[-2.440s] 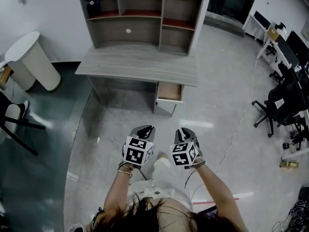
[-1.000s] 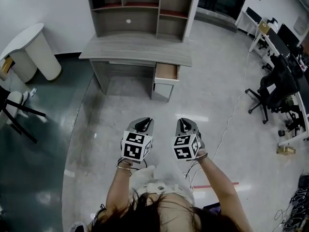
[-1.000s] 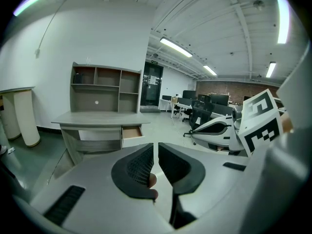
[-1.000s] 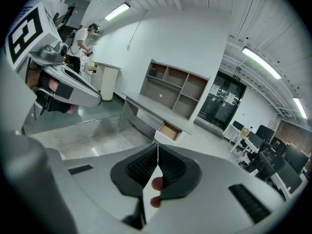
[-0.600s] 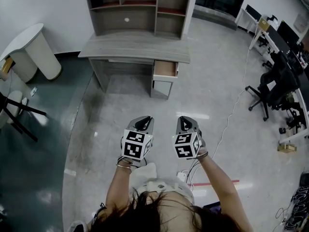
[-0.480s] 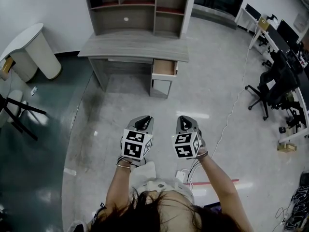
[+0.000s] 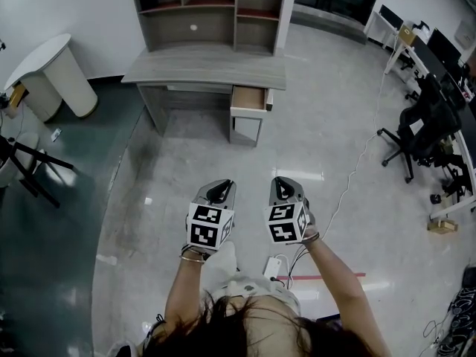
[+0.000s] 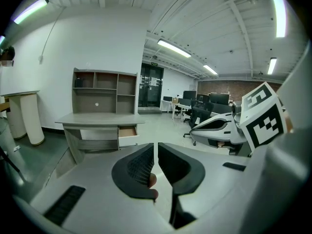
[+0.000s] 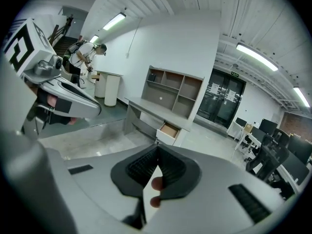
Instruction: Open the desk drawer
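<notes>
The grey desk with its shelf hutch stands at the far side of the floor. Its right-hand drawer is pulled out and its wooden inside shows; I also see the drawer in the left gripper view and the drawer in the right gripper view. My left gripper and right gripper are held side by side in front of the person, well short of the desk. The left gripper has its pads together but for a thin slit, with nothing between. The right gripper has its pads touching, also empty.
A white round-ended counter and black chair legs are at the left. Black office chairs and desks line the right. A white cable runs over the floor to a power strip near the feet. A person stands far off.
The desk sits farther off and higher in the head view than a second ago; both grippers have drawn back from it together. The drawer stays pulled out.
</notes>
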The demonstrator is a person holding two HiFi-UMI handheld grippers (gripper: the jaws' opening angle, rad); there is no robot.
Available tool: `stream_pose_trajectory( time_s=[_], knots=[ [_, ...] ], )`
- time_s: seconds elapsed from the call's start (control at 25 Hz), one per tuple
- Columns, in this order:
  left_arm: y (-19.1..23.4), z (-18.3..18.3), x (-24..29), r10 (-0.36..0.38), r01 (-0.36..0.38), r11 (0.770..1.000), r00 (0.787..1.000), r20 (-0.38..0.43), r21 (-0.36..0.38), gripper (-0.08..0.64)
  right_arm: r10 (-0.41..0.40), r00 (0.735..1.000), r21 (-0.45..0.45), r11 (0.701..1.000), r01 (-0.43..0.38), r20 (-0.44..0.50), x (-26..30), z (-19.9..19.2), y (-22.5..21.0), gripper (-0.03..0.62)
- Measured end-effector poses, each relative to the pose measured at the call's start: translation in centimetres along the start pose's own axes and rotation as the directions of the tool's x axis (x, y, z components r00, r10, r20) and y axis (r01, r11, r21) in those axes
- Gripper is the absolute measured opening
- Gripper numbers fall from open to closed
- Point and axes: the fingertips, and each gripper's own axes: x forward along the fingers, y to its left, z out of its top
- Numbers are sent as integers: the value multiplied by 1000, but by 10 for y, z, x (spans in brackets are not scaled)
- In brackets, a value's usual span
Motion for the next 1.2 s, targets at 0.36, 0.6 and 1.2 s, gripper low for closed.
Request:
stream_pose_trajectory(
  time_s=[0.36, 0.6, 1.2],
  knots=[
    [-29, -7, -15, 22, -22, 1000, 1000, 1, 9, 35, 26, 999, 38, 999, -27, 26, -28, -14, 3, 23],
    [-45, -9, -22, 30, -30, 999, 1000, -3, 36, 35, 36, 999, 90, 995, -40, 38, -44, -27, -1, 23],
    [-77, -15, -41, 29, -28, 995, 1000, -8, 93, 35, 45, 996, 164, 985, -57, 73, -80, -48, -2, 23]
  ],
)
